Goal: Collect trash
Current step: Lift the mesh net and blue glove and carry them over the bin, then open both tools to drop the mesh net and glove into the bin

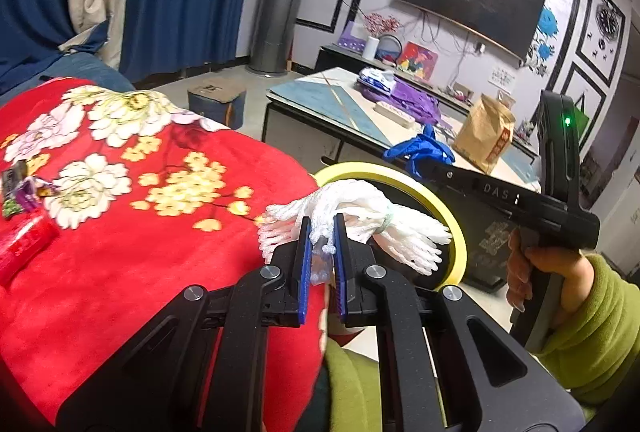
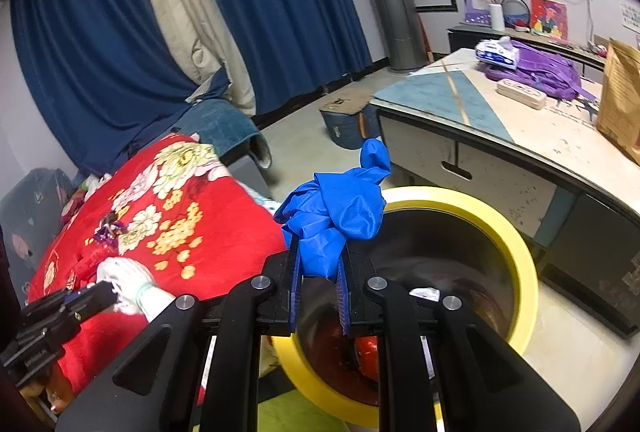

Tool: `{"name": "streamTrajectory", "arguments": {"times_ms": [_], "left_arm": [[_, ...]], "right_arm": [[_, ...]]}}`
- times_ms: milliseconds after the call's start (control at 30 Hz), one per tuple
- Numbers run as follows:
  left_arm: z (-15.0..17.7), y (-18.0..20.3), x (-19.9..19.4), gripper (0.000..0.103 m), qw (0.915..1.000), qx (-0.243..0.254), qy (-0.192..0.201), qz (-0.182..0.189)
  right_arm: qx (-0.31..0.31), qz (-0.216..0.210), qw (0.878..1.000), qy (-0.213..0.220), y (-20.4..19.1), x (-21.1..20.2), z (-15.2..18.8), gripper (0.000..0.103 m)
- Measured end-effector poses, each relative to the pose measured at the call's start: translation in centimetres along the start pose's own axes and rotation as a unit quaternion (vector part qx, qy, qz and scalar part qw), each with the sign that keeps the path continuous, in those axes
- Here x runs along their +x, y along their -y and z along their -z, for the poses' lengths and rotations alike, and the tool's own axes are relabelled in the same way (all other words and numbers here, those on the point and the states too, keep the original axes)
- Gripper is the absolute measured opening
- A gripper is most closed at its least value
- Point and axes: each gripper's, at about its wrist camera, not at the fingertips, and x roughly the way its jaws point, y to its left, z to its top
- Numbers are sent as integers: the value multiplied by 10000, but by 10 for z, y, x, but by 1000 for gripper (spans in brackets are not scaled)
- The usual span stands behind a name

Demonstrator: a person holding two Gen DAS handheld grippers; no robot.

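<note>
both claws pinch trash: left claw [image 1: 322, 228] a frilly white knit glove [image 1: 360, 216], right claw [image 2: 320, 252] a crumpled blue glove [image 2: 340, 208].

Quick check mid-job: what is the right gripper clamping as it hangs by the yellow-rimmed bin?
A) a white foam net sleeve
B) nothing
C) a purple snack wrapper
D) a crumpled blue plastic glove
D: in the right wrist view the right gripper is shut on the crumpled blue plastic glove by the yellow-rimmed bin; the white foam net sleeve sits in the left gripper.

Both wrist views close, angled down — share yellow-rimmed bin [image 1: 448, 220] [image 2: 516, 252], red blanket [image 1: 120, 192] [image 2: 192, 224].
</note>
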Motion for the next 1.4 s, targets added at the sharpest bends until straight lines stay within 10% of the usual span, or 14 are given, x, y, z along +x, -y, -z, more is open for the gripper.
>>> {"name": "streamTrajectory", "arguments": {"times_ms": [1167, 1300, 1400], "left_arm": [[5, 61, 113, 8, 9924, 851, -875, 156], [4, 56, 116, 54, 9937, 676, -879, 185], [3, 52, 110, 63, 9947, 627, -804, 126]], "right_arm": [[711, 200, 9967, -347, 69, 19, 11, 20], [826, 291, 9956, -328, 75, 19, 12, 36], [902, 370, 9948, -305, 79, 19, 13, 43]]}}
